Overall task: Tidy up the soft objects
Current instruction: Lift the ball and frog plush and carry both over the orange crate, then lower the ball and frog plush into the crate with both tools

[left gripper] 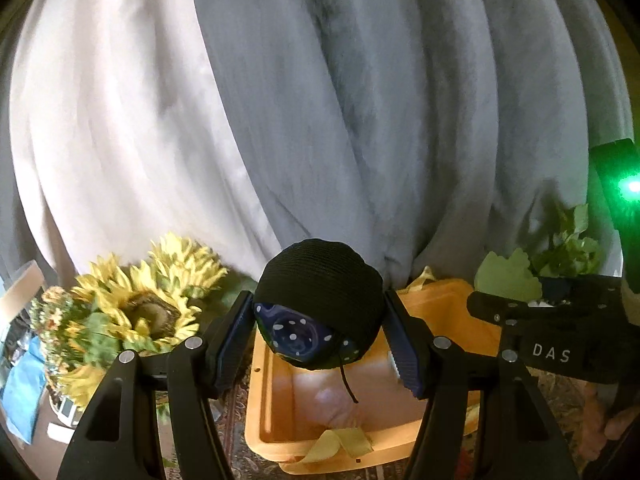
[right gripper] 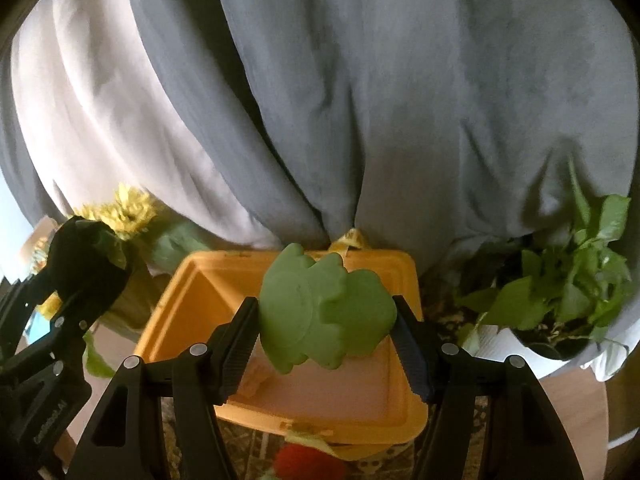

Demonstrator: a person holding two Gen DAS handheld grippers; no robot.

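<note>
My left gripper (left gripper: pixel 319 322) is shut on a black ribbed ball with a blue white-dotted patch (left gripper: pixel 320 300), held above the open orange bin (left gripper: pixel 264 412). A thin black cord hangs from the ball. In the right wrist view, my right gripper (right gripper: pixel 326 320) is shut on a green soft toy (right gripper: pixel 324 316), also over the orange bin (right gripper: pixel 176 304). The right gripper with the green toy (left gripper: pixel 506 276) shows at the right of the left wrist view. At the left edge of the right wrist view appears the left gripper (right gripper: pixel 76 276). A pale soft thing (left gripper: pixel 336 404) lies in the bin.
Grey and white curtains (left gripper: pixel 320 100) hang right behind the bin. Sunflowers (left gripper: pixel 140 300) stand to its left, a leafy potted plant (right gripper: pixel 560 288) to its right. A patterned cloth (right gripper: pixel 248 444) lies under the bin, with a red object (right gripper: pixel 308 462) and yellow ribbon (left gripper: pixel 344 442) at its near edge.
</note>
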